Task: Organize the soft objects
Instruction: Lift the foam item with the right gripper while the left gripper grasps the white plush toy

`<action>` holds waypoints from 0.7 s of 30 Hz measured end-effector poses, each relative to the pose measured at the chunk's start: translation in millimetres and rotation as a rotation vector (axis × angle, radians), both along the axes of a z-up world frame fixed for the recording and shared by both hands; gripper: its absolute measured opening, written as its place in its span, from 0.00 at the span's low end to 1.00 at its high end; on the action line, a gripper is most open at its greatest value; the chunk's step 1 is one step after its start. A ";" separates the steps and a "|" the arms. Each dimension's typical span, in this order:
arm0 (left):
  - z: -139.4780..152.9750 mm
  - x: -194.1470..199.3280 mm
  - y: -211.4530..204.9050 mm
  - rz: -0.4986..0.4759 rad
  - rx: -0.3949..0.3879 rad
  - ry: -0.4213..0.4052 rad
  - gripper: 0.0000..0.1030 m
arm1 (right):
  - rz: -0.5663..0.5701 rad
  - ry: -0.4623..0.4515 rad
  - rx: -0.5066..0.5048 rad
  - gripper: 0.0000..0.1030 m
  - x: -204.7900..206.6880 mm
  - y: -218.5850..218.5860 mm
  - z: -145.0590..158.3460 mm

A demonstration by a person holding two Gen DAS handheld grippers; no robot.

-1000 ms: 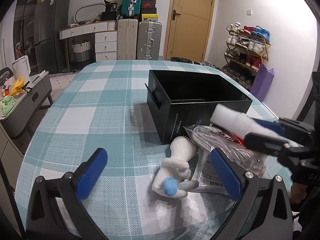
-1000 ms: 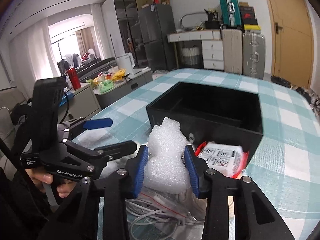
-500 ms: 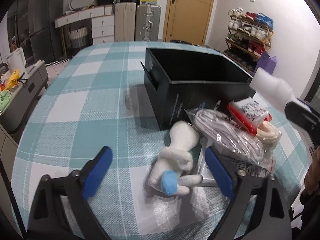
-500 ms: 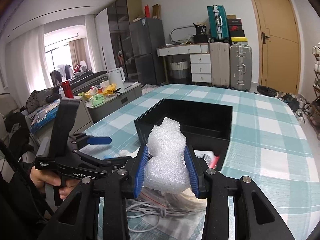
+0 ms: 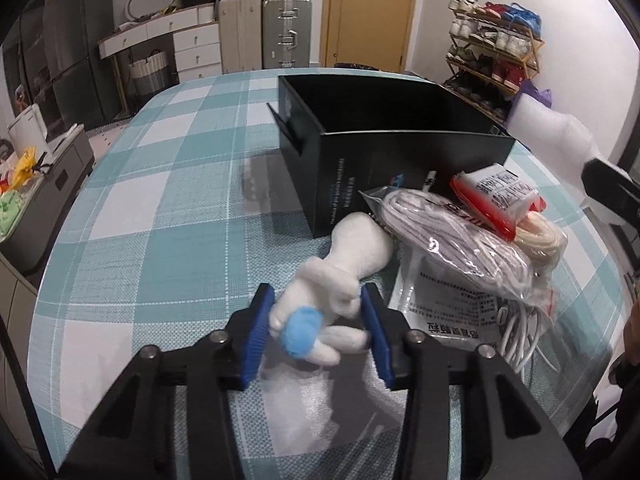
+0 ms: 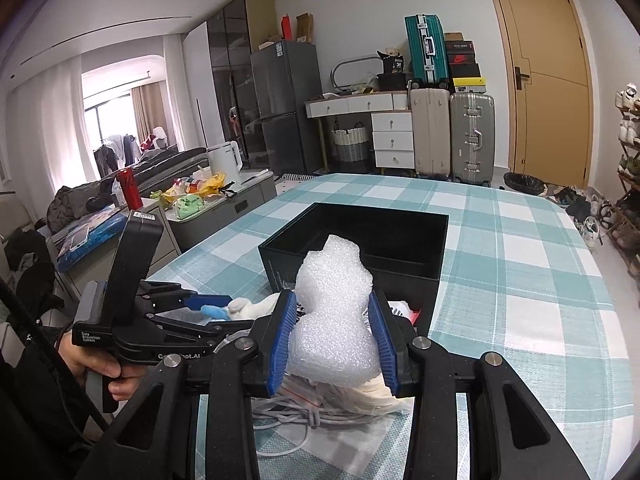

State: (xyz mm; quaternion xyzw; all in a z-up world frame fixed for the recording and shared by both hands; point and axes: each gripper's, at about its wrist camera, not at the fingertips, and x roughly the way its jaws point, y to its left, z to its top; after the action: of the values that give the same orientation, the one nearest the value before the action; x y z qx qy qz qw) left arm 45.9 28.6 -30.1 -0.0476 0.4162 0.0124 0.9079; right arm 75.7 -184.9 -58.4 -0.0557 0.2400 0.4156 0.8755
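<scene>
Left gripper (image 5: pixel 318 328): jaws have just been closing and now sit narrowed around the white plush toy with a blue pompom (image 5: pixel 332 292). Blue pads (image 5: pixel 260 332) appear pressed on its near end; the toy lies on the teal-and-white checked tablecloth (image 5: pixel 160 208), just in front of the box's near wall.

Right gripper (image 6: pixel 332 338): jaws narrow and clamped on a white lump of bubble-wrap foam (image 6: pixel 334 312), held up in the air, near side of the open black rectangular cardboard box (image 6: pixel 400 276).

Progress, judged: early. Nothing visible inside the box; its interior is only partly seen. Still outside, right of the toy: clear bag of coiled white cable (image 5: pixel 452 244), red-and-white packet (image 5: pixel 496 200), cream cord bundle (image 5: pixel 540 236). Remaining: foam and toy into the box, then the rest sorted.
</scene>
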 end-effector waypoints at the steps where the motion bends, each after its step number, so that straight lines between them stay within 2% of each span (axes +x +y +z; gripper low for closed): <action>1: 0.4 -0.4 -0.4 -0.005 -0.002 -0.001 0.39 | -0.002 0.001 0.000 0.37 -0.1 -0.1 0.0; 8: 4.6 -10.1 0.3 -0.016 -0.018 -0.028 0.37 | -0.013 0.000 0.007 0.37 -2.0 -4.8 1.3; 14: 8.3 -20.5 10.0 0.014 -0.035 -0.049 0.36 | -0.025 -0.006 0.006 0.37 -3.3 -10.5 2.7; 21: 25.6 -32.7 21.9 0.055 -0.038 -0.115 0.36 | -0.046 -0.014 0.010 0.37 -2.8 -16.1 4.8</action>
State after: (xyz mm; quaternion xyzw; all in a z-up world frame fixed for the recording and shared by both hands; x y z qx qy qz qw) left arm 13.2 50.5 -4.5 -0.0771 0.3622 0.0266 0.9285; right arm 72.9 -201.1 -53.6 -0.0489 0.2330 0.3964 0.8867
